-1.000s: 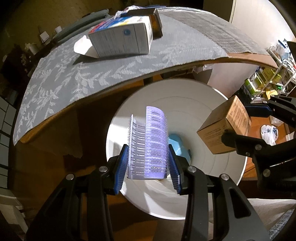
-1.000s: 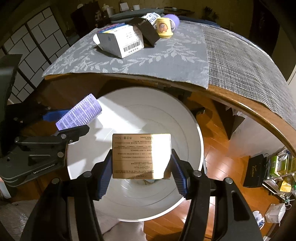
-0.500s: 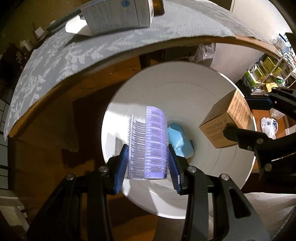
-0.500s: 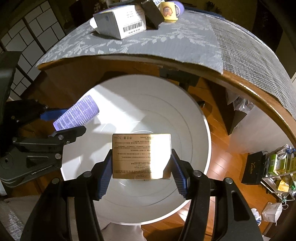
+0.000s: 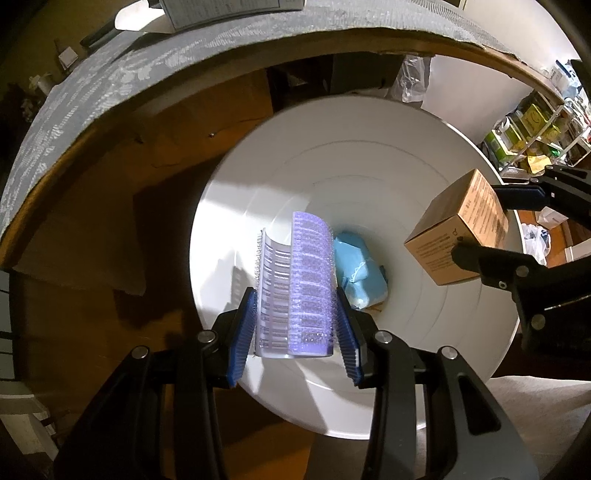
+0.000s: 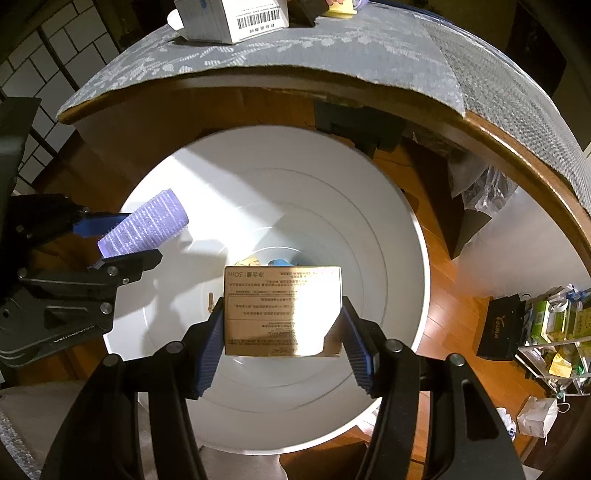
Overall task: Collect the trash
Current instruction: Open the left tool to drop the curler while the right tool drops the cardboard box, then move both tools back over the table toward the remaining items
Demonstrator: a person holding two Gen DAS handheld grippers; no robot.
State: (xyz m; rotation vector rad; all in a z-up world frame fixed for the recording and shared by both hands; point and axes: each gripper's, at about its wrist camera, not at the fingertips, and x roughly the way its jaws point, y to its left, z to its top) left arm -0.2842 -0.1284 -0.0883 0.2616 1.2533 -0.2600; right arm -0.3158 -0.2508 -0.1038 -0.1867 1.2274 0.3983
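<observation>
A wooden table (image 6: 524,155) is curving across the top of both views, wearing a grey leaf-patterned cloth (image 6: 332,44) with a coarser woven mat (image 6: 509,96) lying beside it. A white carton with a barcode (image 6: 236,18) is lying on the cloth, with a dark object just beside it. Below the table's edge, a white bin (image 6: 391,229) is standing on the wood floor (image 6: 454,332), with a black bag (image 6: 498,328) and a wire rack of packets sitting further off.
</observation>
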